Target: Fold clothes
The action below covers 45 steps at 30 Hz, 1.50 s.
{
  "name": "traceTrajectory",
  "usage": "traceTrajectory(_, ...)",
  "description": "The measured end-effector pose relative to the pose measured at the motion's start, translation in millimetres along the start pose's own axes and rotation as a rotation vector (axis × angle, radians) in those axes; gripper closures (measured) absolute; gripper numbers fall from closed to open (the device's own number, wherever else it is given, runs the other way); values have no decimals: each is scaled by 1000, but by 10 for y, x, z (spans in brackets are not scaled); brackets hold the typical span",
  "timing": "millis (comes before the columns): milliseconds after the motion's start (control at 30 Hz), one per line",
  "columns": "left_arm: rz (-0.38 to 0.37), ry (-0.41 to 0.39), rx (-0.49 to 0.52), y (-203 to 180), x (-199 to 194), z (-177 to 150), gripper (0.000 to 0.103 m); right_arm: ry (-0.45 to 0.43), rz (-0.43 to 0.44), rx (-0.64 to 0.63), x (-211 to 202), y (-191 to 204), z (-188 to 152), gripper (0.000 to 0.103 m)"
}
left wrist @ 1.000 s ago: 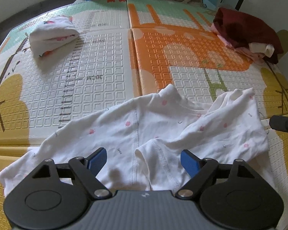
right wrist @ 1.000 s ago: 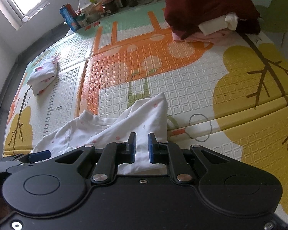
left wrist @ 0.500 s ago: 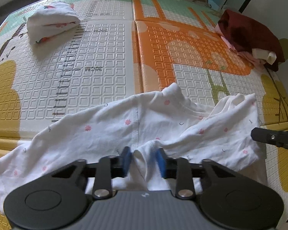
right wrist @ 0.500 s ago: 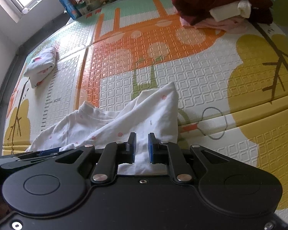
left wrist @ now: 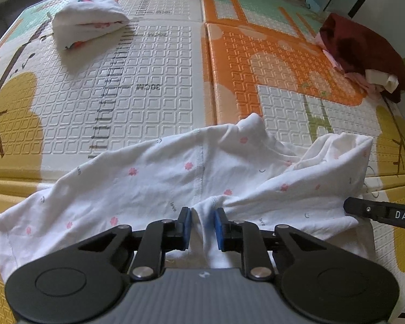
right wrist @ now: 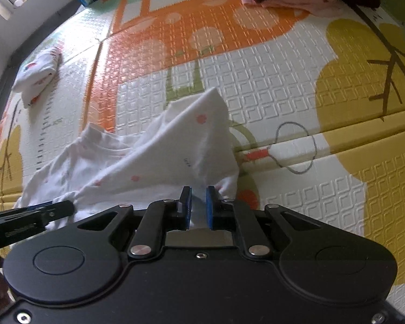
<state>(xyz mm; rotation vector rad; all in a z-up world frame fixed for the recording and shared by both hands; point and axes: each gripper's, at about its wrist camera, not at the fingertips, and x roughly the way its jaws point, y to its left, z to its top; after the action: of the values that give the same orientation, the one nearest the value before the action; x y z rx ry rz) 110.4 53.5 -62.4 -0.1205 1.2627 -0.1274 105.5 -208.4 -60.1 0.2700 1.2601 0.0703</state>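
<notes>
On the patterned play mat, a white flower-print shirt is spread out crumpled. A bunched fold near its middle is pinched between the closing blue pads of the left gripper, while its edge is gripped by the right gripper (jaws also closing). A folded garment and a heap of clothes lie well apart.

The play mat ahead of the jaws carries a ruler print marked "30cm", upside down. The white shirt near the jaws bears small "love" words. The right gripper reads "DAS".
</notes>
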Motion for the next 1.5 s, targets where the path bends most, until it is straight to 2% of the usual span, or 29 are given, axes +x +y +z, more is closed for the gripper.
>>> traceTrajectory(367, -8, -26, -28, 42, -136, -7, 74, -16, -25, -4, -57, -26, 3, 97)
traceTrajectory(433, 0, -38, -25, 27, -199, -2, 72, -40, -29, -7, -147, -21, 11, 96)
traceTrajectory(467, 5, -46, -22, 12, -228, 2, 72, -55, -33, -9, -199, -17, 20, 93)
traceTrajectory(667, 30, -89, 2, -74, -348, 38, 72, -136, -27, 4, -413, -50, 169, 92)
traceTrajectory(833, 36, -78, 16, -101, -269, 84, 49, -152, -27, 3, -426, -54, 303, 92)
traceTrajectory(1033, 32, -58, 13, -135, -136, 127, 45, -155, -33, 3, -354, -11, 414, 91)
traceTrajectory(1067, 31, -49, 12, -135, -107, 130, 45, -153, -31, 1, -336, -6, 431, 91)
traceTrajectory(1167, 23, -27, 19, -149, -35, 115, 56, -143, -37, -4, -282, 17, 467, 91)
traceTrajectory(1233, 28, -9, 28, -164, 3, 104, 71, -136, -37, -5, -245, 24, 479, 91)
traceTrajectory(1333, 34, 0, 16, -147, 15, 92, 86, -126, -38, 0, -200, 19, 486, 91)
traceTrajectory(1400, 2, -5, -10, -108, -26, 90, 91, -122, -35, 5, -186, 6, 484, 91)
traceTrajectory(1500, -37, -10, -36, -73, -107, 103, 92, -119, -33, 8, -185, -11, 480, 91)
